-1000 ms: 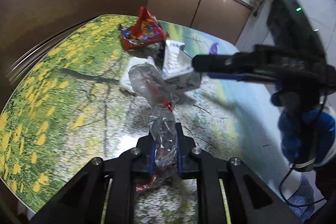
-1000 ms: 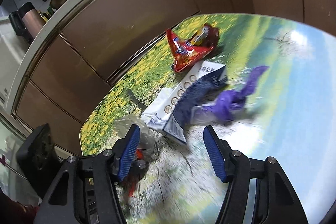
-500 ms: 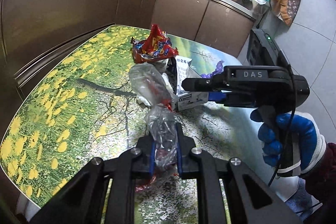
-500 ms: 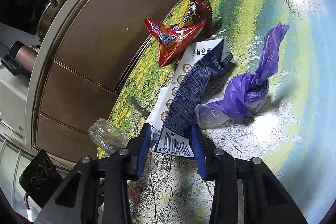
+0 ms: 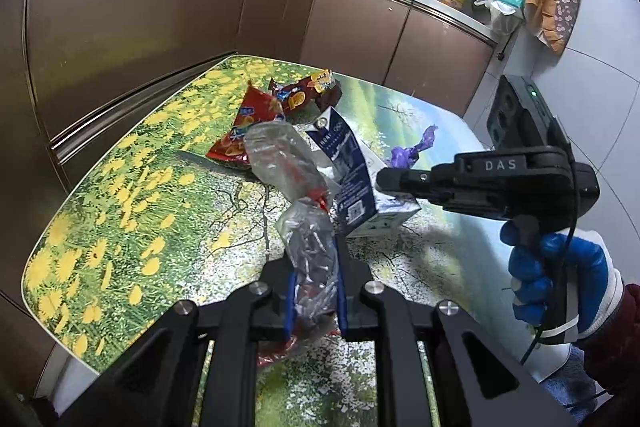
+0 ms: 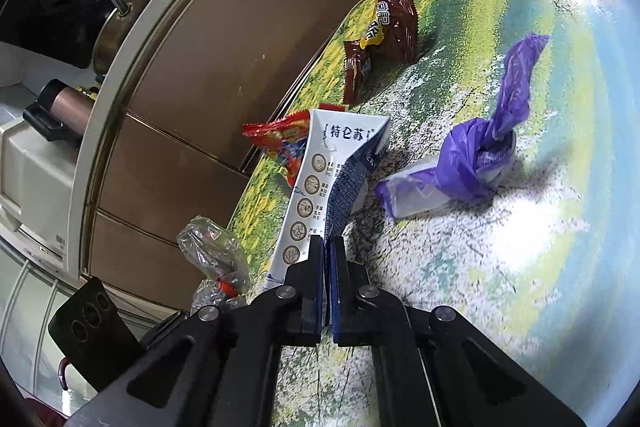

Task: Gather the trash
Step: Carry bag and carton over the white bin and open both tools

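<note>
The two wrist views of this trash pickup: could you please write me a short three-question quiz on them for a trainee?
1. True or false: the left gripper is shut on a crumpled clear plastic bottle.
2. What does the right gripper pinch? A) the purple plastic bag B) the milk carton C) the brown snack wrapper
3. Fill in: the red snack wrapper lies partly behind the ____ in the right wrist view.

Key: 1 true; 2 B; 3 milk carton
</note>
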A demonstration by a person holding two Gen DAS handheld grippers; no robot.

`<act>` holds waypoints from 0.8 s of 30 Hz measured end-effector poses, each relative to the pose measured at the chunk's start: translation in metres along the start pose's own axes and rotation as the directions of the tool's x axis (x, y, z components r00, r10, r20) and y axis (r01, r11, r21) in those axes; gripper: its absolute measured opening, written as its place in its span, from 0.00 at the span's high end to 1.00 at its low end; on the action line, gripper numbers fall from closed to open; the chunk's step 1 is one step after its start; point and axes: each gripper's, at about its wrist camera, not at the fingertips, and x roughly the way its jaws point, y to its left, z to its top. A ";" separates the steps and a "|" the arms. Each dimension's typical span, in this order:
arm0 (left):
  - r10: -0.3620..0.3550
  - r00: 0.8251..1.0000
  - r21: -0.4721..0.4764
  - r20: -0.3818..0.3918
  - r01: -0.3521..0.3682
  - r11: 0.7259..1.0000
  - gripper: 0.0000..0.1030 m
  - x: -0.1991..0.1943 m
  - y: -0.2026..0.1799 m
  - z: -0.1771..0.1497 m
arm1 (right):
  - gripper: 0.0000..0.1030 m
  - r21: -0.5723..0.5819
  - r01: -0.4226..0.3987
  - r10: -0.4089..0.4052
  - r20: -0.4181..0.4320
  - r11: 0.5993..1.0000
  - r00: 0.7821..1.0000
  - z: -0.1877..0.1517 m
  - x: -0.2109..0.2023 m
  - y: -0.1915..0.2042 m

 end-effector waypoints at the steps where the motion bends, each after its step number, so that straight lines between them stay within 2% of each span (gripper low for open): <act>1: 0.003 1.000 0.001 0.001 -0.003 1.000 0.86 -0.002 -0.001 0.000 | 0.97 -0.002 -0.003 0.003 0.005 1.000 1.000 -0.002 -0.004 0.000; 16: 0.009 1.000 0.026 0.028 -0.010 1.000 0.86 -0.034 -0.029 0.004 | 0.97 -0.064 -0.077 0.084 0.114 0.995 0.990 -0.021 -0.080 0.017; 24: -0.027 0.999 0.079 0.036 0.024 0.997 0.86 -0.045 -0.066 0.015 | 0.97 -0.069 -0.078 0.092 0.238 0.995 0.967 -0.028 -0.148 0.014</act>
